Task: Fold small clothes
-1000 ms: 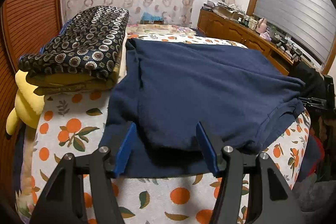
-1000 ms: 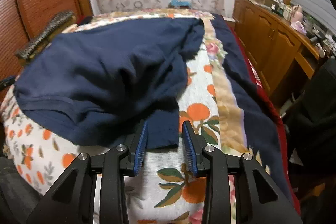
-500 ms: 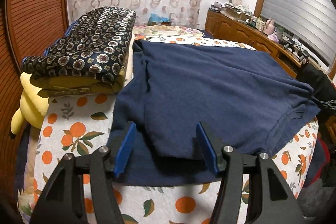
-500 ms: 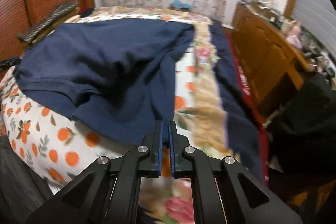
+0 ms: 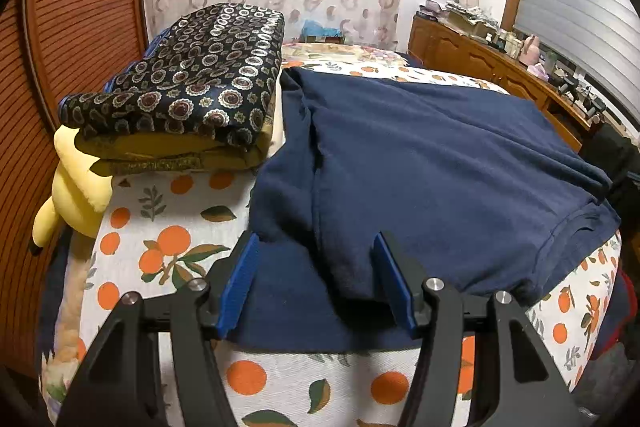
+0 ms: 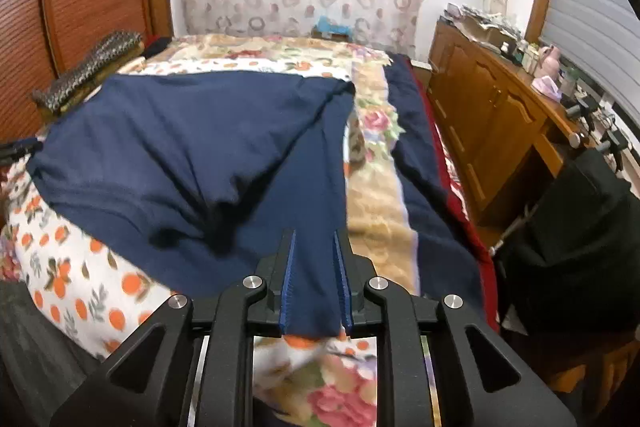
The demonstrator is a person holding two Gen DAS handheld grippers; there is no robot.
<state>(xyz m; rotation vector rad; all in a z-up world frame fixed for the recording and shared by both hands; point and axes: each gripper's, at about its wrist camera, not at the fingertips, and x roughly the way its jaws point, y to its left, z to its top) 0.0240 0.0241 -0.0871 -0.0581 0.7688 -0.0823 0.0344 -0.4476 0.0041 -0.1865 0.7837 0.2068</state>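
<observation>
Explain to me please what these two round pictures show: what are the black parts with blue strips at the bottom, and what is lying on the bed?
There is no robot here. A person holds a hand tool with two fingers in each hand, and a wide-angle camera on each tool looks forward along them, so each picture comes from one tool.

In the left tool's picture, the left gripper is open above a navy shirt lying on a bedcover printed with oranges. It holds nothing. Beside the shirt are a folded patterned cloth and a yellow plush toy.

In the right tool's picture, the right gripper has a strip of the same shirt between its blue fingers, lifted off the bed. Its jaws have just opened a little.
</observation>
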